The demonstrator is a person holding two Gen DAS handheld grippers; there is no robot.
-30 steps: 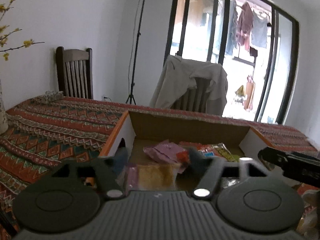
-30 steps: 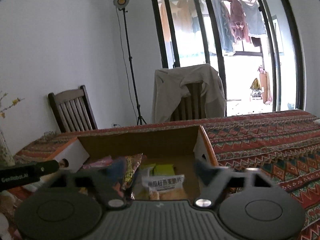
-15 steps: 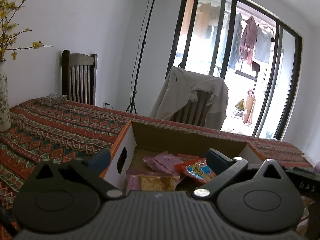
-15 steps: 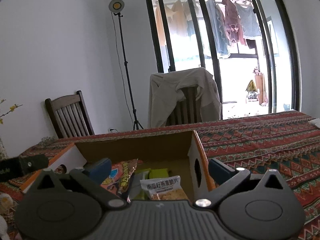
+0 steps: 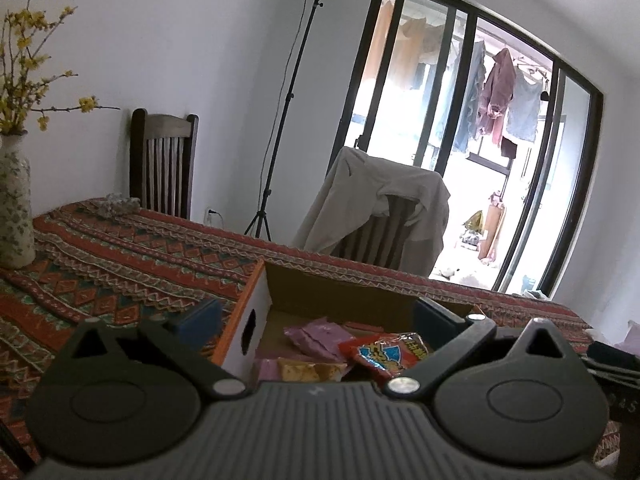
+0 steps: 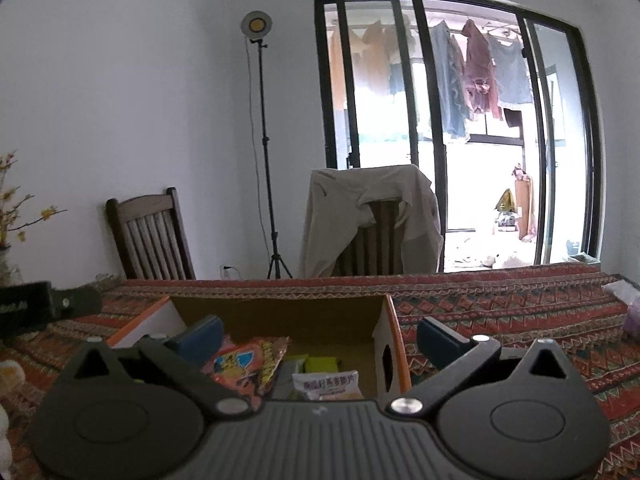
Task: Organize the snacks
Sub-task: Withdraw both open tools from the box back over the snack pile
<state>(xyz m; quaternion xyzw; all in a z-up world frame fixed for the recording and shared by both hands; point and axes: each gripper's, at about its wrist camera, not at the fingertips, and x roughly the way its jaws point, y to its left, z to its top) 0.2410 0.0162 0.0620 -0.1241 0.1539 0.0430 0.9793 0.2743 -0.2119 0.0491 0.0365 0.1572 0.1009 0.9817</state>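
Left wrist view: left gripper point(image 5: 316, 316) wide, jaws just opened out, nothing between the pads. It straddles the left wall of the cardboard box point(image 5: 256, 304) at lower centre. Snacks sit inside the box: pink packet point(image 5: 316, 336), red packet point(image 5: 384, 354), a crumbly yellow one point(image 5: 308, 372) low in frame.

Right wrist view: right gripper point(image 6: 320, 334) also wide, jaws just opened too, empty. It hangs over the box's right wall point(image 6: 390, 332), with an orange packet point(image 6: 244, 364) at lower left and a white labelled packet point(image 6: 326, 384) at bottom centre, green packets behind it.

Risks, as a judgement:
- Packets are slick and overlapping, so a pinch could take two at once or slide off a puffed bag.
- Each gripper has a fingertip outside the box wall. A careless dip could catch the rim and shove or tip the light box.
- The other gripper's body shows at each frame edge, so the two may bump while working the same box.
- Crisps could crush under a hard squeeze.

Surface: counter under a red patterned cloth point(image 5: 120, 272), which could bunch if the box is dragged. Vase with yellow blossoms point(image 5: 14, 200) at far left. Two wooden chairs beyond, one draped with a pale jacket point(image 6: 372, 216). Light stand point(image 6: 264, 160) by the white wall. Glass doors at right, laundry hanging outside.
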